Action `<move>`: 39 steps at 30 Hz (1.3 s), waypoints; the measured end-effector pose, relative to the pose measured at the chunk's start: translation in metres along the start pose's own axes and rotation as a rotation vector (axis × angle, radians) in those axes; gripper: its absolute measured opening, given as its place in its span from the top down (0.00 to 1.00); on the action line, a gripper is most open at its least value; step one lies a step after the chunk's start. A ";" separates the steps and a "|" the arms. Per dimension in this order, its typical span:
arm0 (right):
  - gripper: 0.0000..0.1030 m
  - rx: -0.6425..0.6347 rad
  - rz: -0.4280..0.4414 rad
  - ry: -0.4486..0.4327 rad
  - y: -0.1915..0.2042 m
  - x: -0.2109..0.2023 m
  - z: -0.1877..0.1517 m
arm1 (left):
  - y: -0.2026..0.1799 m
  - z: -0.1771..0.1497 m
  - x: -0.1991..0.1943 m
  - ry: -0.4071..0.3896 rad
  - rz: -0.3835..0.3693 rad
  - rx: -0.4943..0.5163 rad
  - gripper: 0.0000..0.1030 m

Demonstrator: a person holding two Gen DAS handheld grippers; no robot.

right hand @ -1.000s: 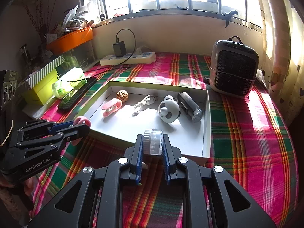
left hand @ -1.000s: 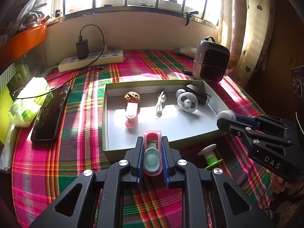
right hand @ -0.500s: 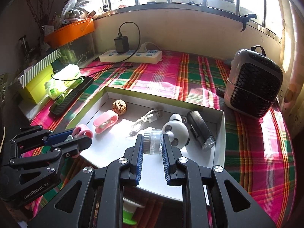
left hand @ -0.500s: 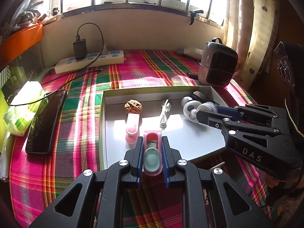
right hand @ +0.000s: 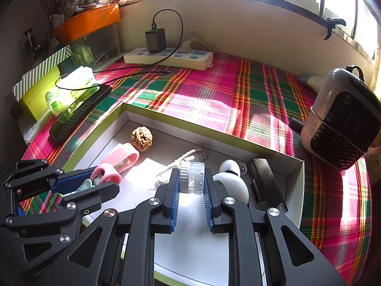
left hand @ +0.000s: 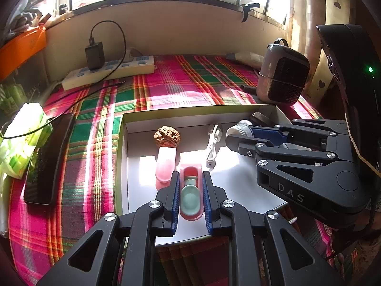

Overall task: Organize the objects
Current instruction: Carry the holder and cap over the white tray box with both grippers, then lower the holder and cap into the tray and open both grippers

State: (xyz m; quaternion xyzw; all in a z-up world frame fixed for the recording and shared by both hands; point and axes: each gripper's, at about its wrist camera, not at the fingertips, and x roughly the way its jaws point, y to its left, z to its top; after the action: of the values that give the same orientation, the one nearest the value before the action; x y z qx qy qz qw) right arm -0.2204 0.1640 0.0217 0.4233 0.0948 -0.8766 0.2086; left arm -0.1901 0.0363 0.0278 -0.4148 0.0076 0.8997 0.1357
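My left gripper [left hand: 190, 186] is shut on a pink clip with a teal pad [left hand: 190, 193] and holds it over the front of the shallow white box [left hand: 190, 112]. My right gripper [right hand: 190, 178] is shut on a clear ridged cap [right hand: 192, 176] above the box's middle [right hand: 295, 174]. In the box lie a walnut [left hand: 167, 136], another pink clip [left hand: 166, 164], a white cable [left hand: 212, 144], a white panda toy [right hand: 232, 186] and a black case [right hand: 263, 178]. The right gripper shows in the left wrist view [left hand: 234, 133]; the left shows in the right wrist view [right hand: 104, 182].
A grey heater [right hand: 343, 119] stands right of the box. A power strip with a charger [left hand: 109, 71] lies by the wall. A black phone [left hand: 47, 159] and a green packet [left hand: 21, 140] lie left of the box. Plaid cloth [right hand: 214, 95] covers the table.
Both grippers moved forward over the box, carrying the pink clip and the clear cap. The right gripper now hides the panda toy in the left wrist view.
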 end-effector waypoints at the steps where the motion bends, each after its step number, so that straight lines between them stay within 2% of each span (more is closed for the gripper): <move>1: 0.81 -0.001 0.000 0.004 0.000 0.002 0.000 | 0.000 0.001 0.002 0.003 0.002 0.000 0.85; 19: 0.81 -0.015 -0.011 0.048 0.002 0.028 0.011 | 0.003 0.003 0.021 0.036 0.010 0.009 0.85; 39: 0.81 -0.015 -0.016 0.049 0.004 0.030 0.013 | 0.000 0.001 0.025 0.046 0.016 0.022 0.84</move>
State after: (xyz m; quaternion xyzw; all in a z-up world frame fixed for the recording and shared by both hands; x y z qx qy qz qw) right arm -0.2447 0.1477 0.0061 0.4424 0.1097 -0.8668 0.2022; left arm -0.2064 0.0421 0.0100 -0.4339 0.0238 0.8908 0.1330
